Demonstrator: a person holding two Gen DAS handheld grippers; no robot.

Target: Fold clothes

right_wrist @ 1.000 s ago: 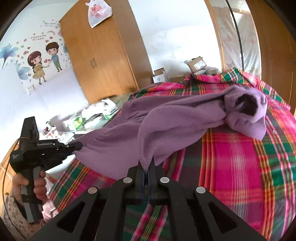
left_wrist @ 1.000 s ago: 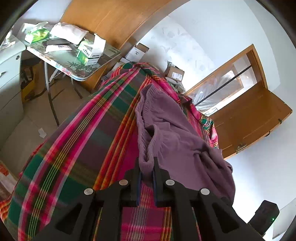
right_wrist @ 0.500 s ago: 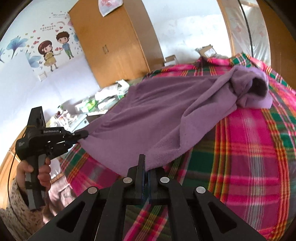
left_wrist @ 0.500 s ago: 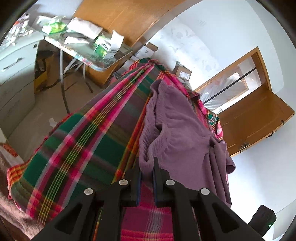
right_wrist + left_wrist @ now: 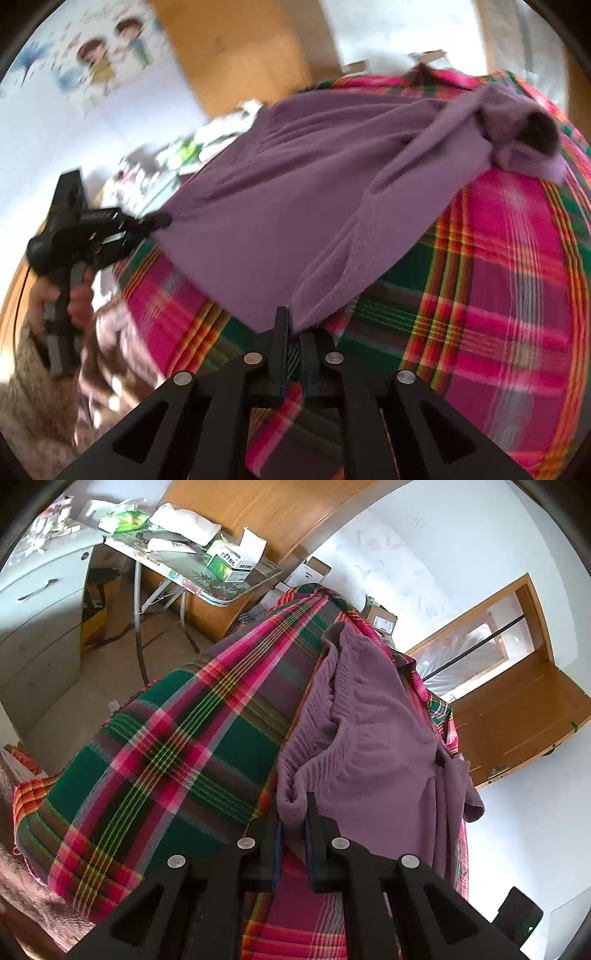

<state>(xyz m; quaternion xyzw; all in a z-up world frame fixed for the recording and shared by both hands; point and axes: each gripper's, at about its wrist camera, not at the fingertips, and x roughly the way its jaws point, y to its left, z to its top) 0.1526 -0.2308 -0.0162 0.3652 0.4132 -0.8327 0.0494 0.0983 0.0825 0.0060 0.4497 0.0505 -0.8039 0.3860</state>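
Note:
A purple knit garment (image 5: 373, 738) lies stretched over the plaid bedspread (image 5: 177, 760). My left gripper (image 5: 293, 812) is shut on its ribbed hem corner. In the right wrist view the same purple garment (image 5: 295, 192) spreads across the bed, with a bunched sleeve (image 5: 517, 125) at the far right. My right gripper (image 5: 293, 328) is shut on the near lower edge of the cloth. The left gripper (image 5: 147, 221) shows there too, held by a hand (image 5: 77, 295) and pinching the left corner.
A folding table (image 5: 207, 579) with boxes and packets stands beside the bed, near a wooden wardrobe (image 5: 280, 513). A white drawer unit (image 5: 40, 602) is at the left. An open wooden door (image 5: 517, 709) sits beyond the bed. Cardboard boxes (image 5: 382, 616) rest at the far end.
Both grippers have pulled back toward the bed's near edge, dragging the garment with them and stretching it flatter. The right wrist view is now blurred by motion.

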